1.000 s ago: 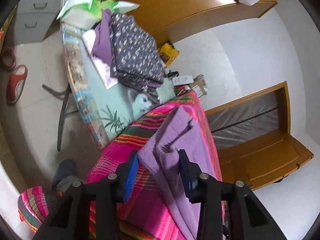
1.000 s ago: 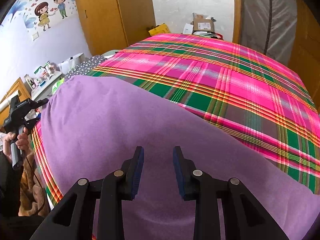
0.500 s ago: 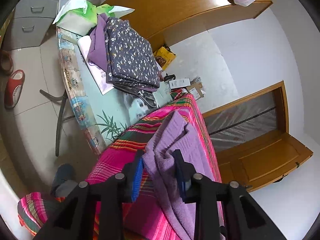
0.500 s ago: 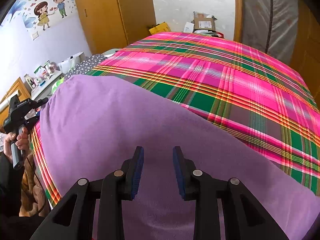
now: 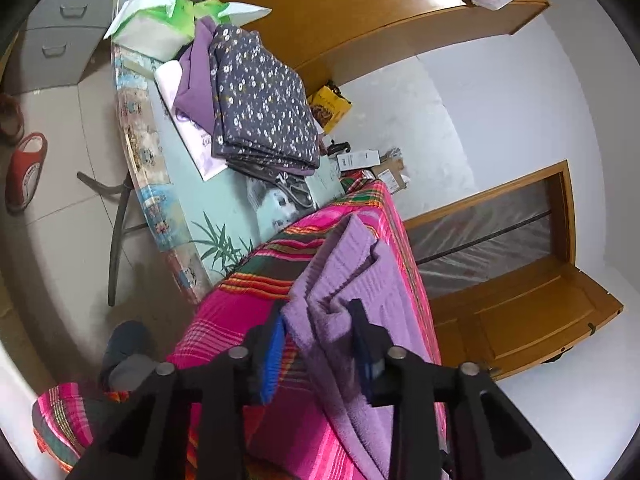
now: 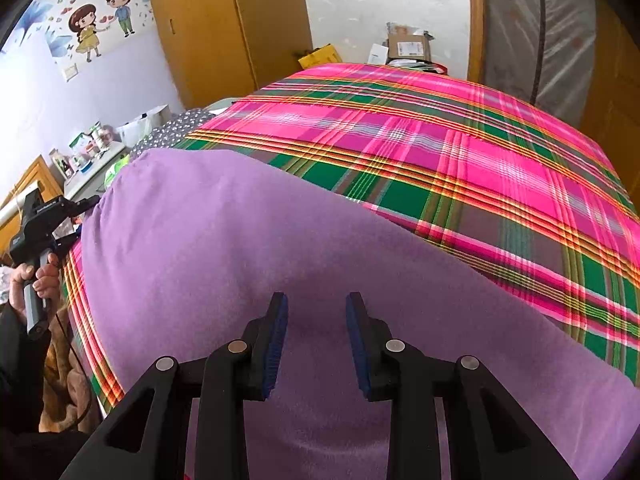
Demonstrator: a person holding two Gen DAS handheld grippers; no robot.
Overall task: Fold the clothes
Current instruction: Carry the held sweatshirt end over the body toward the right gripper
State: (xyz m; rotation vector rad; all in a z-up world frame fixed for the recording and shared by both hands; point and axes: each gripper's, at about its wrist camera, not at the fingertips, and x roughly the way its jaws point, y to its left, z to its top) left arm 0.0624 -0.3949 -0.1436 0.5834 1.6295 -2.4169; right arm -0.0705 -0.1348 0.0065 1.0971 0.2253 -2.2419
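Observation:
A purple fleece cloth [image 6: 240, 240] lies spread over the near part of a bed covered with a pink and green plaid sheet [image 6: 440, 160]. In the left wrist view a bunched corner of the purple cloth [image 5: 384, 280] stands between the fingers of my left gripper [image 5: 318, 332]. Its jaws are closing, and both pads touch the fleece. My right gripper [image 6: 316, 320] points down at the near edge, where cloth fills the gap between its pads. At the far left, a hand [image 6: 36, 284] holds the left gripper [image 6: 86, 220] at the cloth's other end.
A folding table [image 5: 188, 196] beside the bed carries a stack of folded clothes, a dark floral piece [image 5: 264, 100] on top. A wooden wardrobe [image 5: 360, 8] stands behind. A red slipper [image 5: 26, 168] lies on the floor. A plastic-wrapped mattress [image 6: 540, 32] leans beyond the bed.
The left jaws have narrowed from wide apart onto the purple cloth, which now bunches between them. The right gripper and the spread cloth have not moved.

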